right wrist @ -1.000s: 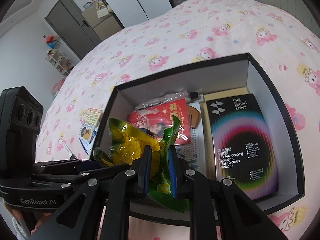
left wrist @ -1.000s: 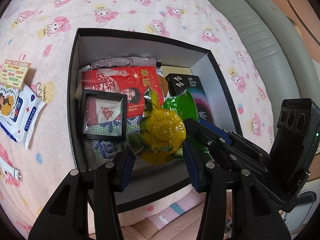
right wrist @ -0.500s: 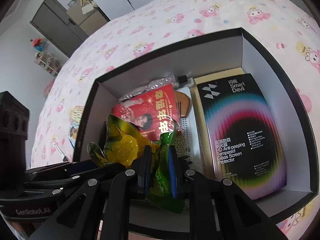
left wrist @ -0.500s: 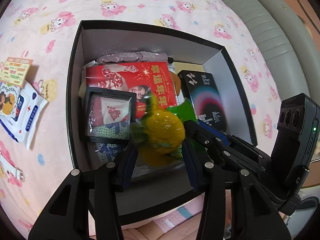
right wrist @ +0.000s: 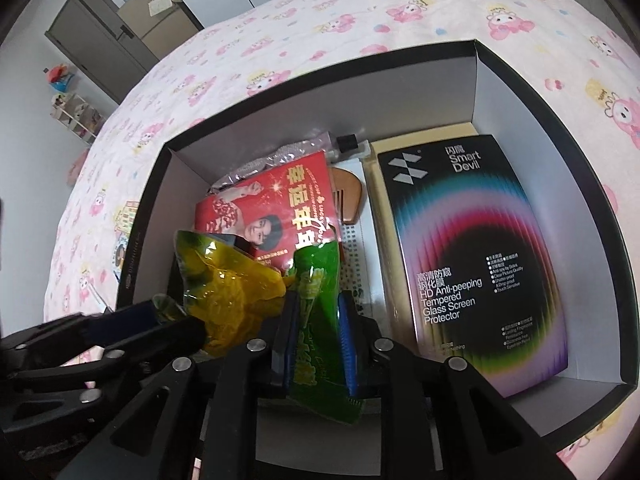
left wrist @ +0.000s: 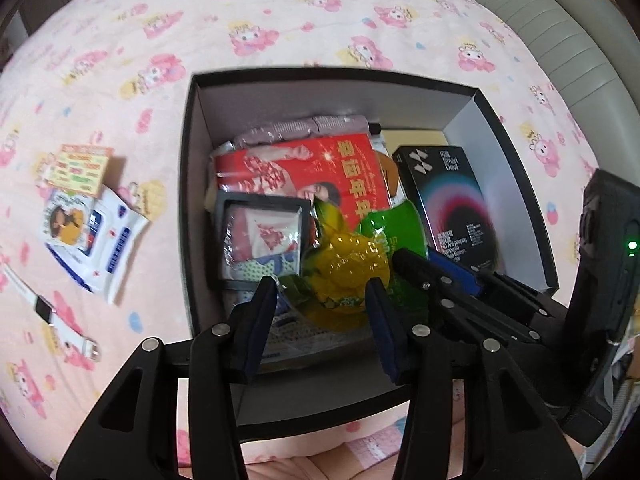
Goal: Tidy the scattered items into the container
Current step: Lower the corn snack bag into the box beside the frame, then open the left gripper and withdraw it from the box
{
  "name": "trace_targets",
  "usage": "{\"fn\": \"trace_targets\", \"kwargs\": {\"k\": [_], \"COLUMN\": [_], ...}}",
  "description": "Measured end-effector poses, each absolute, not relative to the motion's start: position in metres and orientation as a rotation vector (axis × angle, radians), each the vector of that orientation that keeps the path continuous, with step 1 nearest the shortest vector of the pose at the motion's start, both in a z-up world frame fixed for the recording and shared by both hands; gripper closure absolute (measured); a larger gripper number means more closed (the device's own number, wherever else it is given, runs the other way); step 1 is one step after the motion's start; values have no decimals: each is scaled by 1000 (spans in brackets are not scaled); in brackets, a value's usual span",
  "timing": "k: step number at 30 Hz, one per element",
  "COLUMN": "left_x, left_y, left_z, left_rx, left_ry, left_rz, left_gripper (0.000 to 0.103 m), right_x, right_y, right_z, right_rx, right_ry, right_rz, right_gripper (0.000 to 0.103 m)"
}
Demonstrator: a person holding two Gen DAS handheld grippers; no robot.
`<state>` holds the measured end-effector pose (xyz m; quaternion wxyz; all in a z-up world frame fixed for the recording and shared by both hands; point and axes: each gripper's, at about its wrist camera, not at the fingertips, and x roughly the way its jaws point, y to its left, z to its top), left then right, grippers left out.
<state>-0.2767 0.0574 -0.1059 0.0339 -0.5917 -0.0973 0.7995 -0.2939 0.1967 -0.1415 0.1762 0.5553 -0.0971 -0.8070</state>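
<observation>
Underneath, a pink cartoon-print bedsheet (left wrist: 280,20) carries the box (left wrist: 188,200); right gripper (right wrist: 316,340) fingers pinch the snack bag (right wrist: 320,320), left gripper (left wrist: 320,312) fingers wide.

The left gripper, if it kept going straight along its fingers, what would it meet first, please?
Most likely the yellow-green snack packet, which sits between and just beyond the fingertips of the open left gripper while the right gripper pinches its green end. Depth is unclear; the items in the black box lie behind it.

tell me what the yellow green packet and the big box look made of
Yellow-green packet: probably thin glossy plastic film, since it is translucent, crinkled and catches highlights. Big box: likely rigid cardboard, matte black outside with a plain pale lining; its walls are straight and its corners crisp.
</observation>
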Motion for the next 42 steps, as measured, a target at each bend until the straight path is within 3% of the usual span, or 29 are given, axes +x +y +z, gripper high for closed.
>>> {"fn": "trace_targets", "kwargs": {"k": [10, 13, 19, 32, 35, 39, 42], "left_x": [-285, -293, -292, -293, -287, -280, -276], "left_y": [63, 68, 63, 52, 45, 43, 45], "left_z": [-99, -108, -104, -126, -128, -131, -131], "left_rx": [-1729, -1781, -1742, -1906, -1917, -1843, -1815], "left_ry": [-235, -219, -263, -200, -261, -384, -360], "left_rz": [2483, 2466, 2471, 2483, 2420, 2294, 2348], "left_gripper": [55, 61, 62, 60, 61, 63, 63], "right_x": [-297, -298, -300, -300, -301, -294, -290], "right_y": [216, 220, 232, 203, 204, 197, 192], "right_z": [-140, -139, -134, -145, -143, -133, -132], "right_rx": [1568, 1566, 1553, 1574, 1563, 1530, 1518], "right_ry": [-411, -441, -445, -342, -368, -214, -201], "right_rz": [-2310, -2316, -2400, -2274, -2283, -2413, -2399], "right_gripper": [84, 84, 84, 77, 77, 77, 77]}}
